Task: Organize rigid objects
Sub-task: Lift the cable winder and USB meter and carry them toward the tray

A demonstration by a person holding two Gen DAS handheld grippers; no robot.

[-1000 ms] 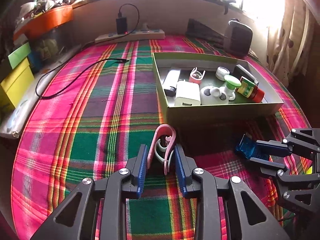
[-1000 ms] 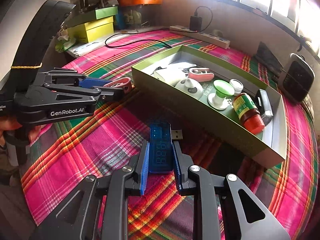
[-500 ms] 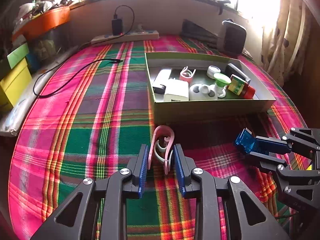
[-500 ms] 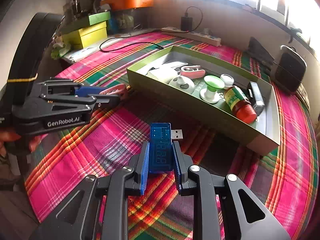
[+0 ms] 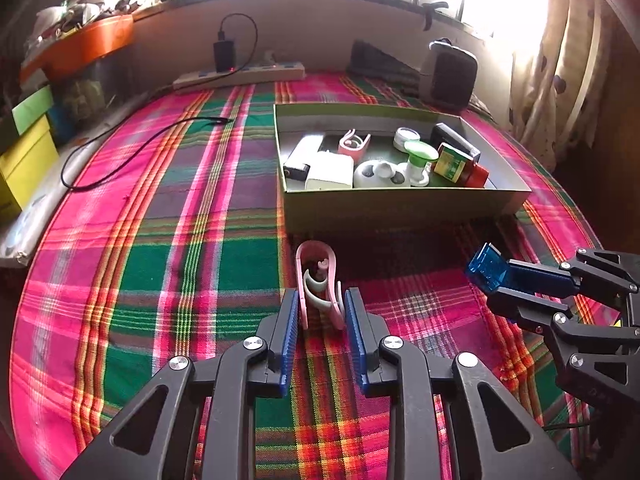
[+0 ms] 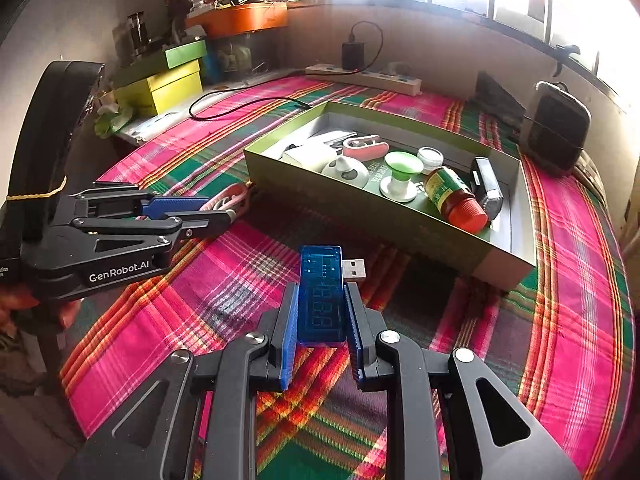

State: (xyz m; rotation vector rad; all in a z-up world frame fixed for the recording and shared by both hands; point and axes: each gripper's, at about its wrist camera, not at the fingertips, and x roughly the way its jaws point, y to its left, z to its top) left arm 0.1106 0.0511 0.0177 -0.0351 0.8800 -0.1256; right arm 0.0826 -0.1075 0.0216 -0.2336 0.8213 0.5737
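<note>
A pink clip [image 5: 316, 268] stands on edge on the plaid cloth, just in front of the green box [image 5: 400, 208]. My left gripper [image 5: 322, 300] is closing on it, and its blue pads touch both sides of the clip. In the right wrist view, the same gripper [image 6: 224, 210] holds the clip [image 6: 232, 196] low at the left. My right gripper [image 6: 320, 300] is shut on a blue USB tester [image 6: 322, 280], held above the cloth with its metal plug pointing right. From the left wrist view it [image 5: 500, 284] is at the right, with the tester [image 5: 486, 268] sticking out.
The green box [image 6: 360, 216] holds several items: a white charger, another pink clip, a green-topped piece and a red-capped bottle [image 6: 456, 196]. A power strip [image 5: 240, 76], a loose black cable [image 5: 120, 156], a dark speaker [image 5: 452, 76] and yellow boxes [image 5: 24, 160] line the far and left edges.
The left gripper's pads have closed in on the pink clip and both views have pulled back slightly from the box. The right gripper still holds the blue tester.
</note>
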